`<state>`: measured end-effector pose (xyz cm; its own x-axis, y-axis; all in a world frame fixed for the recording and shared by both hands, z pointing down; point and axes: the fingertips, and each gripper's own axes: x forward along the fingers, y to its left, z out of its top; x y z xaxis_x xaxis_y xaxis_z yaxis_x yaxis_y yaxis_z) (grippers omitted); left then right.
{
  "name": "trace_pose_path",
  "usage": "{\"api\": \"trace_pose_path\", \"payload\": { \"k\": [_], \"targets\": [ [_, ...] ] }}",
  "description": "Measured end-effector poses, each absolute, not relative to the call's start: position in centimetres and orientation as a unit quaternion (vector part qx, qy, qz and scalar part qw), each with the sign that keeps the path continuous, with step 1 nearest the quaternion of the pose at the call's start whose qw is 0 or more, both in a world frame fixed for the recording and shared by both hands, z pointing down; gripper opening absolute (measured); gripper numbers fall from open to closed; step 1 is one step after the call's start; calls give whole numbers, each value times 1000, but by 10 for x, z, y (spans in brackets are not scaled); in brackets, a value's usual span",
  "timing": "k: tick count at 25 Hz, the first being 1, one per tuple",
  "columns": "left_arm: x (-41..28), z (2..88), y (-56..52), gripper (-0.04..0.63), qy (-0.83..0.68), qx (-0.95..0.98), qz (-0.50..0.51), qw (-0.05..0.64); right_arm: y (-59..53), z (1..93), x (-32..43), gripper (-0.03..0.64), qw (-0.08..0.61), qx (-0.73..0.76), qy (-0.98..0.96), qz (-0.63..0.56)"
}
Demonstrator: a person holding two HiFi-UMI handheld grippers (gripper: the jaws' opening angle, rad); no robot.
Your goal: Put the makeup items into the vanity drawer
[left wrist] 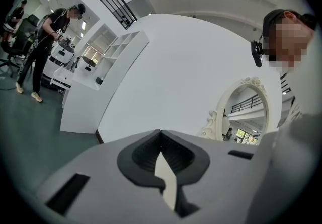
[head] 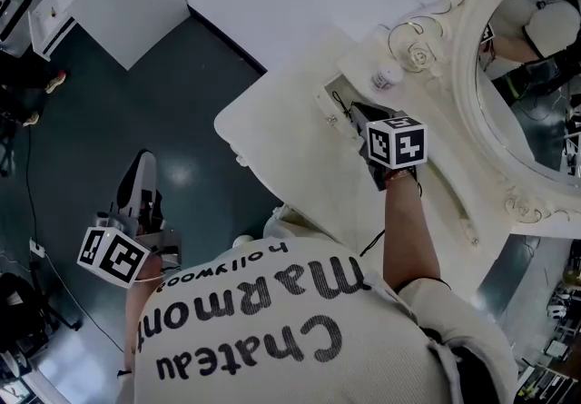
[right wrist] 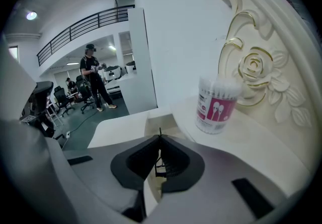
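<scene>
Right gripper (right wrist: pixel 160 135) is pinched closed right over the open vanity drawer (right wrist: pixel 151 123). There's a thin dark bit in the gap behind its tips, but I can't tell what it is. The gripper body blocks most of the drawer's inside. The cotton swab tub (right wrist: pixel 215 106) stands upright on the vanity top (head: pixel 272 112), beside the mirror frame's carved rose (right wrist: pixel 255 69). Left gripper (left wrist: pixel 160 135) is closed and empty, out over the dark floor (head: pixel 82 121).
</scene>
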<state>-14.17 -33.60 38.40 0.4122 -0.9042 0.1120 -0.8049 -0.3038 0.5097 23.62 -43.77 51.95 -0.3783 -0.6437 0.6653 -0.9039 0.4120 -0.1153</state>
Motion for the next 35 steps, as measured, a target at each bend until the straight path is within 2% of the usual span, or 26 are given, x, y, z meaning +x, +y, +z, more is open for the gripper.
{"api": "trace_pose_path", "payload": {
  "k": [35],
  "targets": [
    [-140, 388, -332, 8, -530, 801, -102, 258, -432, 529, 239, 32, 293, 487, -787, 239]
  ]
}}
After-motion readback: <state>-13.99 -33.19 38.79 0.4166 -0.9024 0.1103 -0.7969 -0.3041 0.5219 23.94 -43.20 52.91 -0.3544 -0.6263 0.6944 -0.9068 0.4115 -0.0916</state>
